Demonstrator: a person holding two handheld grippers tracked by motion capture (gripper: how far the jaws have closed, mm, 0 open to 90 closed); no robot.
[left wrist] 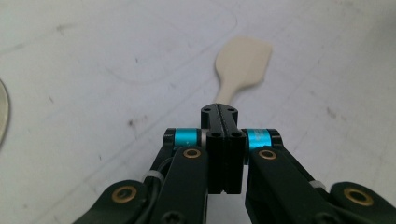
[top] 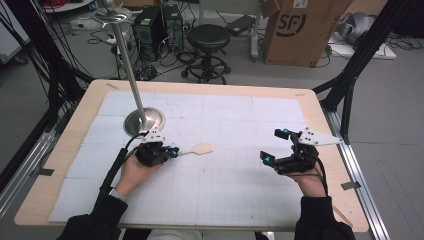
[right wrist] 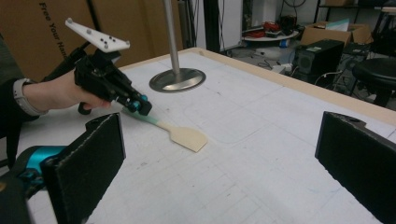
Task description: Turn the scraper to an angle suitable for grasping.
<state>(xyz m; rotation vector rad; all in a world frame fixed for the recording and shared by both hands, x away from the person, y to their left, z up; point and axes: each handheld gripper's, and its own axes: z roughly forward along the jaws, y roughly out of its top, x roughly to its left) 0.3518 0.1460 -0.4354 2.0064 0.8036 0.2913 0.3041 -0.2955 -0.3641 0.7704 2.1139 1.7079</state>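
spatula on table, stand base behind-left of it

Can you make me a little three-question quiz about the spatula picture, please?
1. True or false: the left gripper is shut on the spatula.
2. How do the right gripper's jaws stand? A) wide open with nothing between them B) shut on the spatula C) shut on the pole
3. What rises from the round metal base on the table?

Key:
1. True; it clamps the handle, and the pale blade sticks out beyond the jaws.
2. A
3. An upright metal pole.
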